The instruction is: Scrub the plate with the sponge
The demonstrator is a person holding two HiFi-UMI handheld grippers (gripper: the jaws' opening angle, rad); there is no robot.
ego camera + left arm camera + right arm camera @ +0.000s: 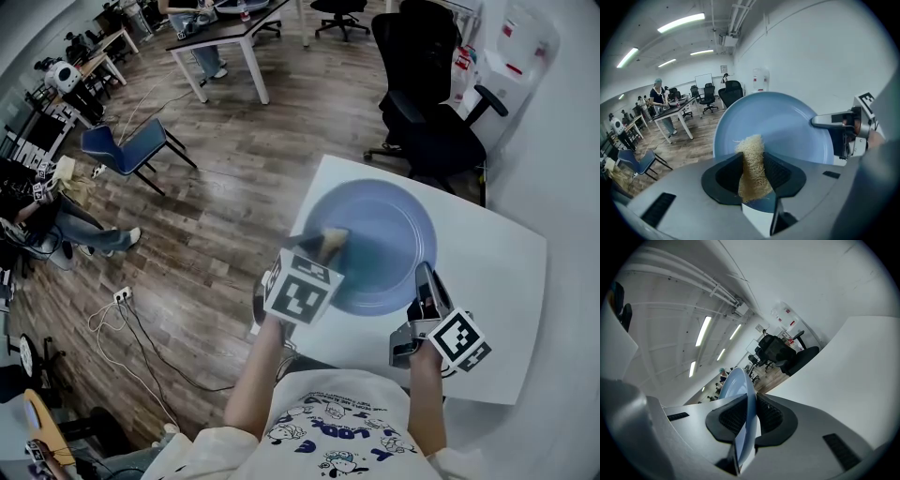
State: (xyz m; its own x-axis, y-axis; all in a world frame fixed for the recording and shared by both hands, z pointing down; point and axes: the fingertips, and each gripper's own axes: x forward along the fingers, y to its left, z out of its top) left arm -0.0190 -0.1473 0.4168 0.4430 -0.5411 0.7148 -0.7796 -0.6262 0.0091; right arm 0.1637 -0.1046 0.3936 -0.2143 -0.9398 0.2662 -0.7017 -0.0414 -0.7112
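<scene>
A white square table with a smooth top [492,281] fills the lower right of the head view. It is set cornerwise, with one corner pointing to the upper left. It stands on a brown wood-plank floor [216,225], which shows along its left edges. A round pale blue plate [384,230] with a shallow raised rim lies over the table's upper left part, its left edge close to the table's edge. From above, whether it rests flat on the top cannot be told. In the left gripper view its face is tilted upward.
</scene>
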